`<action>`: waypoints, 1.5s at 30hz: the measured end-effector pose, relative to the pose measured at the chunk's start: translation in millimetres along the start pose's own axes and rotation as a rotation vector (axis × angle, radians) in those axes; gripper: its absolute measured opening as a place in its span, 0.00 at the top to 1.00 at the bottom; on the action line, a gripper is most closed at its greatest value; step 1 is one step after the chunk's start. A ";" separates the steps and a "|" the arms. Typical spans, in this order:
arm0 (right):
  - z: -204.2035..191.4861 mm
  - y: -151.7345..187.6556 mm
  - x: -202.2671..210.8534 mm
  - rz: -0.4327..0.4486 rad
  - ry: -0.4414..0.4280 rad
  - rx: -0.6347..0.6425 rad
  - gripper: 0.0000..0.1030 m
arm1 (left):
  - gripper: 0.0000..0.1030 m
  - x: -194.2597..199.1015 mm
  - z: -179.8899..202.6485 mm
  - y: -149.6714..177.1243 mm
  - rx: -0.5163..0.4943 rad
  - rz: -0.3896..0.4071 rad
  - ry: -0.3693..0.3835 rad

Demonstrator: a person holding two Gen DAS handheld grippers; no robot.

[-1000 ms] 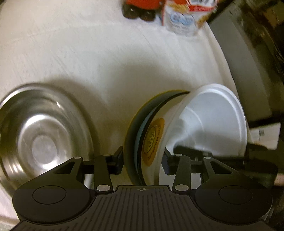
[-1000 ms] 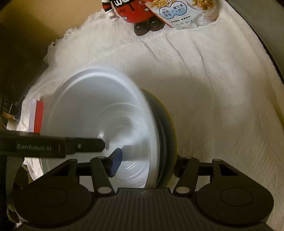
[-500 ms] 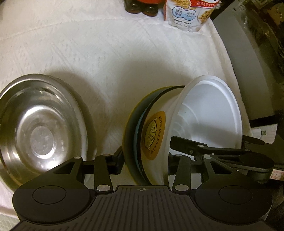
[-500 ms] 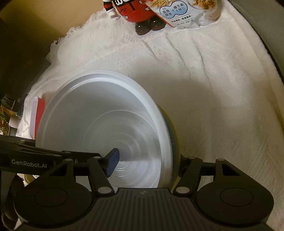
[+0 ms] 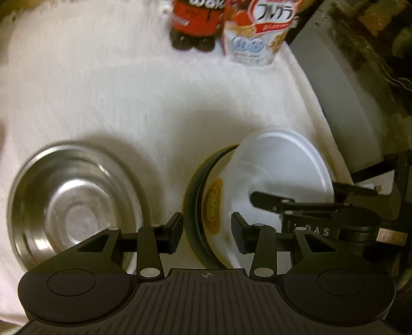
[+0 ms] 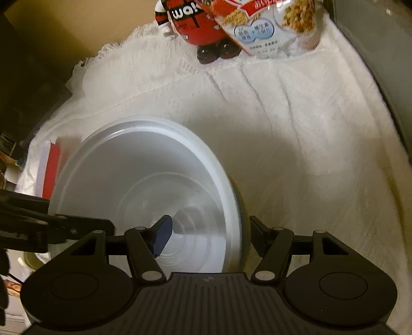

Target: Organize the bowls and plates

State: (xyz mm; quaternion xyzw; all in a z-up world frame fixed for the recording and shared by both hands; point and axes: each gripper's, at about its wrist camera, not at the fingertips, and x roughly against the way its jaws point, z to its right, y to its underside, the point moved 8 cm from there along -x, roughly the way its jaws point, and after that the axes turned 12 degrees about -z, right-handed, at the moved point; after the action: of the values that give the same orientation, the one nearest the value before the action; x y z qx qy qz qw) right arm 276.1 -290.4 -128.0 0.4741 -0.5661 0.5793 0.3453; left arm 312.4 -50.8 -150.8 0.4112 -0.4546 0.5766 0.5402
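The left gripper (image 5: pixel 207 232) clasps the tilted white bowl (image 5: pixel 280 167) and dark plate (image 5: pixel 191 203) together. Right of the steel bowl (image 5: pixel 74 201), the right gripper (image 6: pixel 209 238) straddles the white bowl's rim, released.

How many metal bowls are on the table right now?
1: a stainless steel bowl sits alone on the white cloth, left of the tilted dish stack. Others may lie out of view.

"wa!" on red figure (image 6: pixel 191 22); "フルグラ" on cereal bag (image 5: pixel 260 28).

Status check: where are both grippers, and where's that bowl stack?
Left gripper and right gripper both straddle the tilted white bowl stack. Steel bowl sits alone on cloth. Nothing blocking.
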 end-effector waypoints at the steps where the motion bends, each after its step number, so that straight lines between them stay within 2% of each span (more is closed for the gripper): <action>1: 0.4 -1.4 3.5 0.018 0.025 0.009 0.37 | 0.57 2.0 1.4 0.0 -0.011 0.013 -0.013; 3: 0.5 -4.3 10.8 0.054 0.060 0.030 0.37 | 0.57 4.6 2.5 -0.8 -0.027 0.033 -0.026; 7: 3.1 -9.0 21.0 0.100 0.108 0.048 0.37 | 0.75 12.7 2.1 -3.2 -0.026 0.087 -0.001; 14: 9.6 -12.0 27.9 0.144 0.165 0.049 0.37 | 0.83 13.4 -0.1 2.0 -0.036 0.117 0.019; 18: 9.2 -13.0 34.4 0.185 0.182 0.052 0.37 | 0.84 17.2 -0.4 0.9 -0.029 0.142 0.028; 24: 2.2 -15.0 35.9 0.195 0.212 0.115 0.37 | 0.85 19.1 -3.3 2.6 0.006 0.145 0.051; 27: -0.8 -13.1 34.5 0.155 0.207 0.148 0.37 | 0.86 20.6 -0.2 4.1 -0.030 0.153 0.025; 29: -1.9 -11.3 33.9 0.126 0.197 0.160 0.37 | 0.85 20.1 3.3 4.8 -0.068 0.149 -0.033; 34: -7.5 -7.0 38.3 0.112 0.201 0.203 0.37 | 0.85 17.5 14.2 7.2 -0.155 0.149 -0.101; 38: -9.8 -4.9 39.6 0.107 0.194 0.198 0.35 | 0.77 8.9 9.1 6.7 -0.123 0.112 -0.086; 42: -12.3 -3.9 46.0 0.121 0.204 0.207 0.35 | 0.77 9.1 7.8 6.5 -0.104 0.116 -0.073; 45: -12.0 -6.8 50.9 0.150 0.208 0.197 0.35 | 0.78 9.0 6.1 5.6 -0.067 0.112 -0.033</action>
State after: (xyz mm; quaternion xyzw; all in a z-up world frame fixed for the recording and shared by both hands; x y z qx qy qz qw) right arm 264.6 -284.8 -76.8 0.3995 -0.5013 0.7022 0.3097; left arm 306.0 -54.5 -141.1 0.3765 -0.5048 0.5834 0.5130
